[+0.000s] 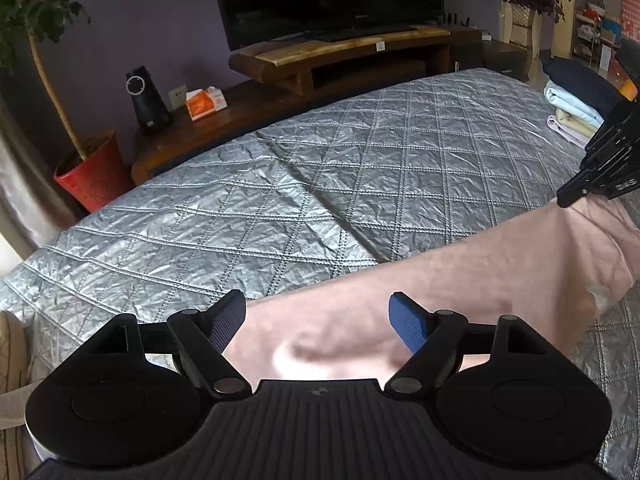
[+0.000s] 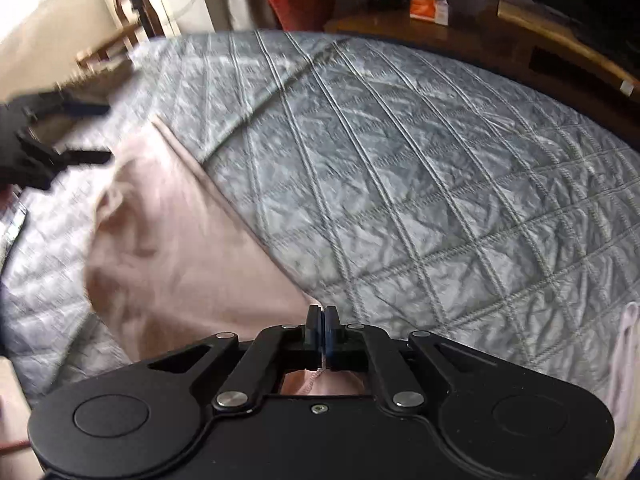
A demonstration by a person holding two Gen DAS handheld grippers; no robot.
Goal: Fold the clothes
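A pale pink garment lies stretched across the near part of the grey quilted bed cover. My left gripper hovers over the garment's near edge, its blue pads wide apart with nothing pinched between them. At the right edge of the left wrist view, my right gripper holds the garment's far corner slightly raised. In the right wrist view the right gripper has its pads pressed together on the pink garment. The left gripper appears blurred and open at the far left.
A stack of folded clothes sits at the bed's far right. Beyond the bed are a wooden TV stand, a black speaker, a tissue box and a red plant pot. Pale cloth hangs at the right.
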